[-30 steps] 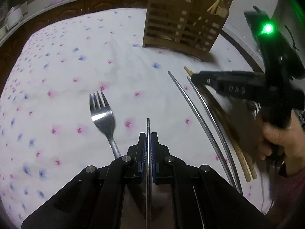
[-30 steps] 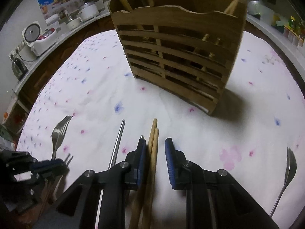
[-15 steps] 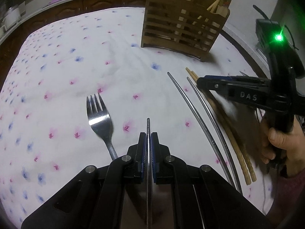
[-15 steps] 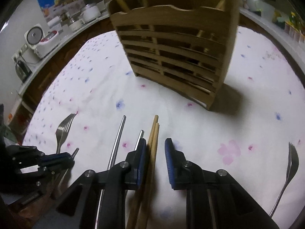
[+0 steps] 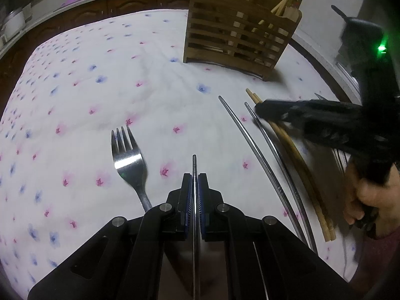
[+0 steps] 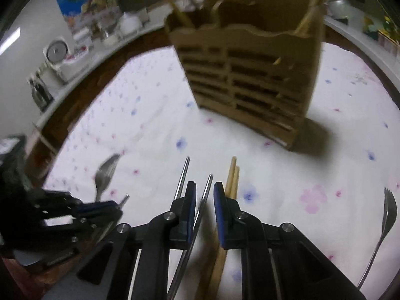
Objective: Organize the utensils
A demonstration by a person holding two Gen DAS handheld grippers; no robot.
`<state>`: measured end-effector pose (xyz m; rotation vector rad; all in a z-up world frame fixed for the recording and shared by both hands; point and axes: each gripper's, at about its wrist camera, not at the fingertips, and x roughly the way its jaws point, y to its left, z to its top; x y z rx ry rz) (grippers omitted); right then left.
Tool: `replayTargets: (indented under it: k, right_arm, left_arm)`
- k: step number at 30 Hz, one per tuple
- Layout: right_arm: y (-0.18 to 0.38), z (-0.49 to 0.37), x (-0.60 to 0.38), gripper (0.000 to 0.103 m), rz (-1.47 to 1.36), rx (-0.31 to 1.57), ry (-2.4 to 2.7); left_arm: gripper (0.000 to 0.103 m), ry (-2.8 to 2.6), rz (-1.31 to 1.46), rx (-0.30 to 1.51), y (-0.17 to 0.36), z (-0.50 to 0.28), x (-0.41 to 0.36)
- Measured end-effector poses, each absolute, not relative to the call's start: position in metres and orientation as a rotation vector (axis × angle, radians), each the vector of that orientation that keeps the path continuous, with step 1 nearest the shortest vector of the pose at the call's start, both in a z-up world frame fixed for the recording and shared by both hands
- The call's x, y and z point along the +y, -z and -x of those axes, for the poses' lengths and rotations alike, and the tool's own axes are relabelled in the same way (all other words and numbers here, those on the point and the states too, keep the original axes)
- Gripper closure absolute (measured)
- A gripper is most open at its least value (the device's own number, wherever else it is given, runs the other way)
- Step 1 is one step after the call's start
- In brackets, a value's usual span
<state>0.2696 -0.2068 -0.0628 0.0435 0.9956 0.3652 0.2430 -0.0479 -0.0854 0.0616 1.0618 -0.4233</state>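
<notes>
Wooden holder point(image 5: 240, 42): standing on floral tablecloth point(image 5: 87, 95) at 12 o'clock in both views; some wooden sticks already in its compartments, so partly filled.
Left to sort: most of the loose pieces, judging by what lies flat on the cloth.
Right gripper point(image 6: 202, 200): jaws closing, one metal chopstick point(image 6: 203, 200) between the pads, not yet pinched as far as visible; wooden chopstick pair point(image 6: 231, 177) just outside the right pad, at 1 o'clock.
Left gripper point(image 5: 194, 190): pads clamped tight on a thin metal chopstick point(image 5: 194, 167), tip poking out toward 12 o'clock.
Second loose metal chopstick point(image 6: 183, 175): flat on cloth, just left of right gripper.
Forks: one point(image 5: 127, 160) at 10 o'clock of left gripper, another point(image 6: 388, 212) at 3 o'clock in right view, both untouched.
</notes>
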Motion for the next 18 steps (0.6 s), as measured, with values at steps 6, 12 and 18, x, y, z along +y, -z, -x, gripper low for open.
replayTargets:
  k: [6,12,18]
  right_arm:
    - [0.073,-0.287,-0.197,0.091,-0.005,1.028,-0.342]
    - [0.072,-0.282,-0.181,0.094,0.105,1.007,-0.317]
    - [0.06,-0.268,-0.201,0.098,-0.053,0.979,-0.362]
  left_arm:
    - [0.098,0.432,-0.077,1.071,0.085,-0.248,-0.051]
    - [0.099,0.452,-0.119,1.068,0.085,-0.254,-0.06]
    - [0.099,0.458,-0.06,1.029,0.076,-0.242,-0.049]
